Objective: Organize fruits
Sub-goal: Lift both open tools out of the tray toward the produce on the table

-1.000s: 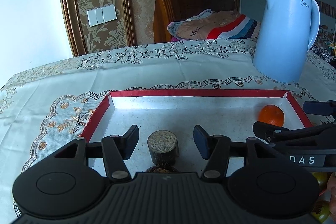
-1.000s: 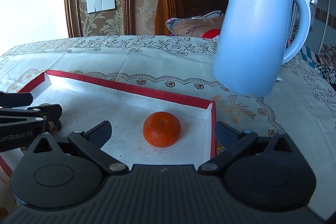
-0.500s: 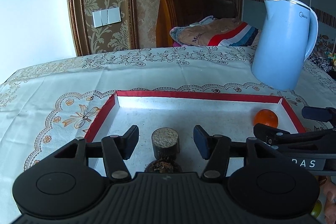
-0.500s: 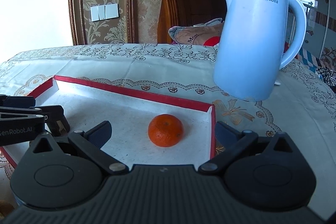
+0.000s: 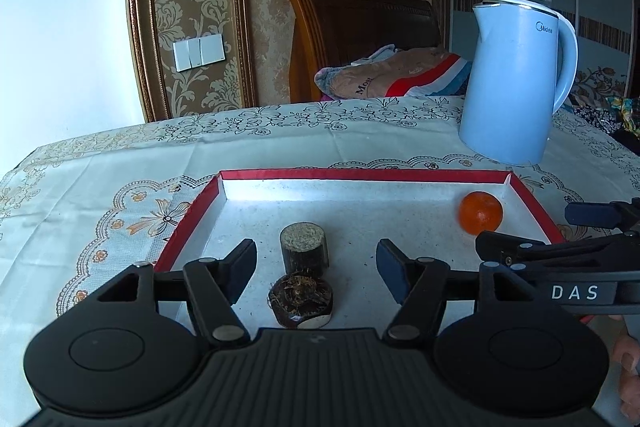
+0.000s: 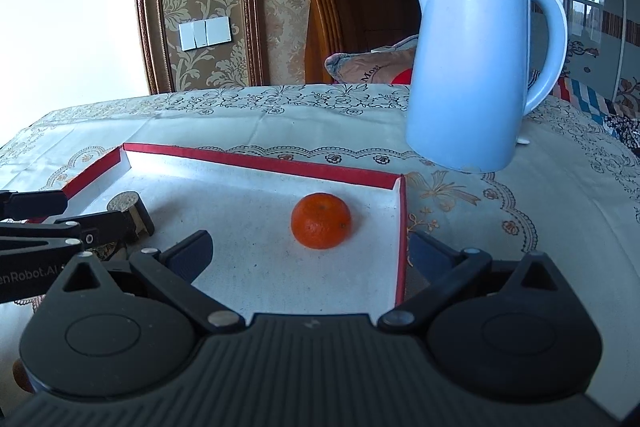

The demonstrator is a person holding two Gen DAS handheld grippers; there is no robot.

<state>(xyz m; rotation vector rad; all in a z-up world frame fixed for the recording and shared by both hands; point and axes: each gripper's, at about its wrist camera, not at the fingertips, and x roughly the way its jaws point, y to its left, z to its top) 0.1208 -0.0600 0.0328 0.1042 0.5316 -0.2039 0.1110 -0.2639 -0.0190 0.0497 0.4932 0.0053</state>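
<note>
Left gripper (image 5: 316,269) jaws just widened, gripping nothing; two dark cut stubs (image 5: 304,247) lie between them in the red-rimmed white tray (image 5: 360,174). Right gripper (image 6: 310,253) apart, empty. Round orange tangerine (image 6: 321,225) sits ahead near the tray's right wall. Pale-blue kettle (image 6: 468,67) stands beyond.

An orange tangerine (image 6: 321,221) and two dark cut pieces (image 5: 304,249), possibly sugarcane, lie in the red-rimmed tray (image 5: 360,174).

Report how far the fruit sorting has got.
Done: an orange and two dark cut pieces, one standing and one lying, sit in the red-edged tray. In hand: nothing; the left gripper, jaws just opening, and the right gripper are both empty. Left: possibly fruit half-hidden beside the tray, unclear.
</note>
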